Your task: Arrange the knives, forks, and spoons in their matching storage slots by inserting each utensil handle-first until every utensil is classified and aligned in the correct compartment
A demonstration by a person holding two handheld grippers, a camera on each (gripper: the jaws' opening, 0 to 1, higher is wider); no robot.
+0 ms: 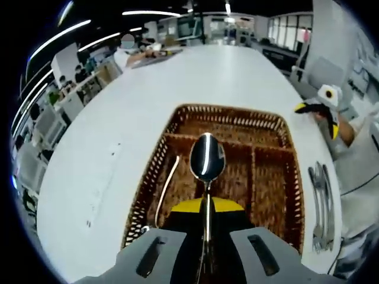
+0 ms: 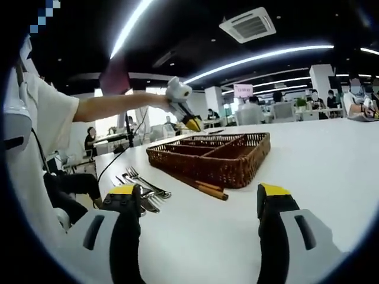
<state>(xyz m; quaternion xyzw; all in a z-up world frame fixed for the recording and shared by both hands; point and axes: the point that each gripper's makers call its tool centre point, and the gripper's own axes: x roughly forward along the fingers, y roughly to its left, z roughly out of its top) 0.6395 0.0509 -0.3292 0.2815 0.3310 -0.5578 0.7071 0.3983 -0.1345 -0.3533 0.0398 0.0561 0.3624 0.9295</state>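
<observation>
The work surface is a long white table (image 1: pixel 118 136) in an open-plan office lit by strip lights, with people seated at desks in the background.

In the left gripper view, the left gripper (image 1: pixel 206 236) is pinching the thin handle of a spoon (image 1: pixel 207 160), whose bowl points forward, away from the camera. The spoon hangs over the middle compartment of a brown wicker cutlery tray (image 1: pixel 231 115). The tray has three long compartments side by side and one cross compartment at its far end. A slim metal utensil (image 1: pixel 167 186) already lies in the left compartment; its type cannot be told.

In the right gripper view, the right gripper (image 2: pixel 201 204) stands spread wide, holding nothing, low over the table and well apart from the tray. The left gripper shows there too, raised above the tray.

Judged step: placing the spoon in its slot. Because the jaws grip the handle end, handle-first entry probably requires turning the wrist so the handle leads downward. Keep the spoon parallel to the dividers and release only once it rests on the tray floor.

Remaining stock: forks (image 2: pixel 145 183) lie on the table just beside the tray. A pair of wooden chopsticks (image 2: pixel 204 188) lies against the tray's near wall.

The spoon is polished steel with an oval bowl and a narrow stem; it may slip if gripped lightly.
</observation>
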